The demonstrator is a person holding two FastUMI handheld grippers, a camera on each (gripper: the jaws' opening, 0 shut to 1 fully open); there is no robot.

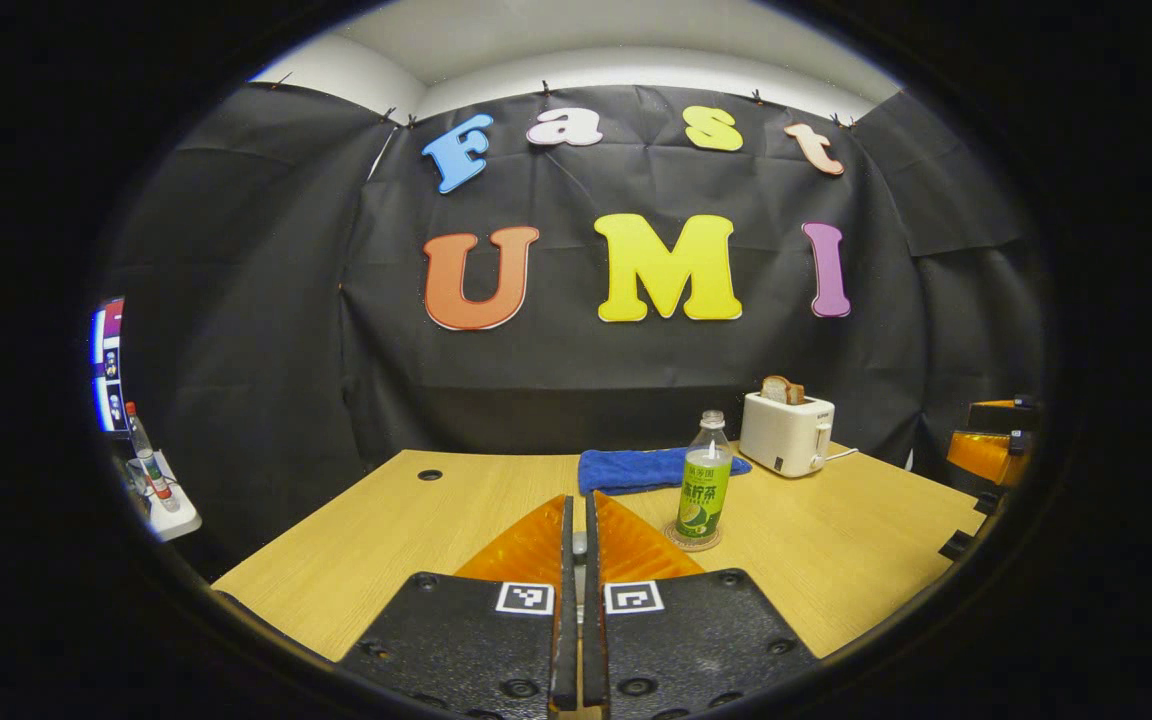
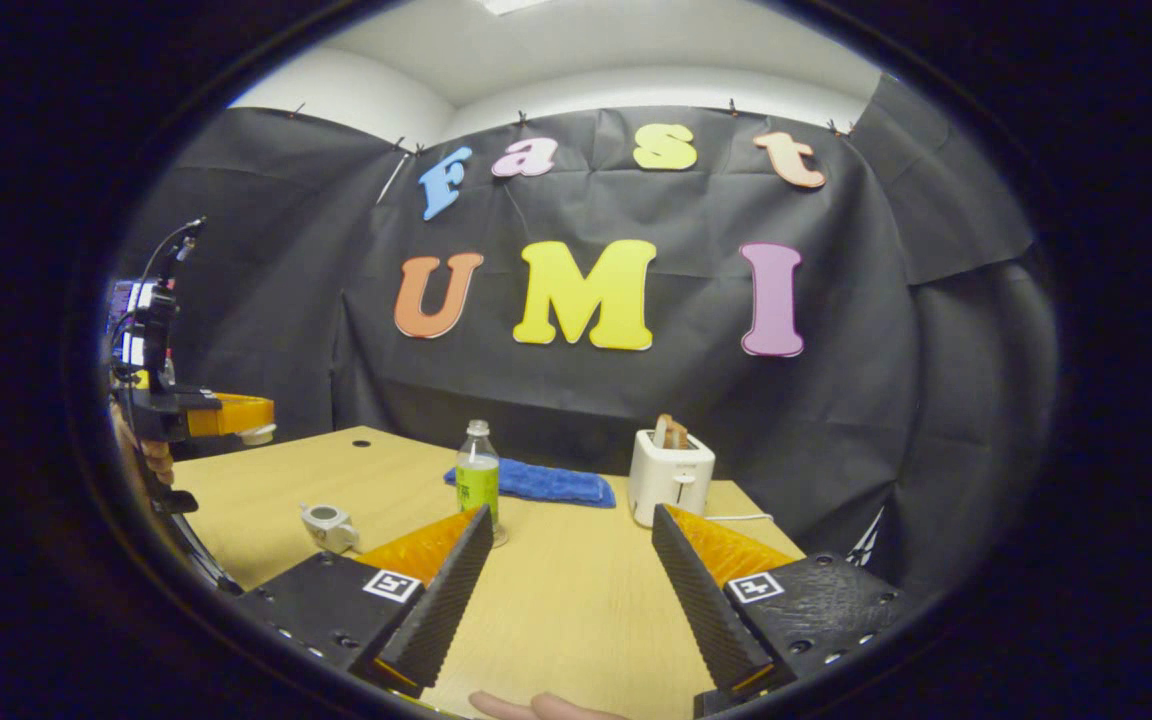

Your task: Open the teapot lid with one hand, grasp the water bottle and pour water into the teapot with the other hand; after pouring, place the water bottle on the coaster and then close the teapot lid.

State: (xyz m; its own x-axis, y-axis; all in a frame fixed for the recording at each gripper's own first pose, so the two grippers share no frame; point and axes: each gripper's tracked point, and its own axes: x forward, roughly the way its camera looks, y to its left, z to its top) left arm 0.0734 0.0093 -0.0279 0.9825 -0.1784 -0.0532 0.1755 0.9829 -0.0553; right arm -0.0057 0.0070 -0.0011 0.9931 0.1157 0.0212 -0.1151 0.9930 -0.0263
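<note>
Nearest in the left gripper view, the left gripper [image 1: 579, 545] has its fingers pressed together with nothing visible between them. In the right gripper view, the right gripper [image 2: 568, 570] stands wide apart and empty above the table [image 2: 576, 620], with a fingertip [image 2: 536, 706] showing at the bottom edge.

Farther out, the teapot [image 2: 328, 524] sits on the table to the left of the right gripper; whether its lid is on cannot be told at this size. The left gripper, held by a hand [image 2: 151, 455], is at the far left of that view, raised above the table edge.

Beyond that, the water bottle [image 1: 704, 478] stands upright on the coaster [image 1: 692, 541]. Behind it lie a blue cloth [image 1: 641, 468] and a toaster [image 1: 786, 432] with bread in its slot.

Judgement: the bottle rests on the coaster, so this is either the start or the lid-closing step. The next move calls for one gripper to travel to the teapot.
</note>
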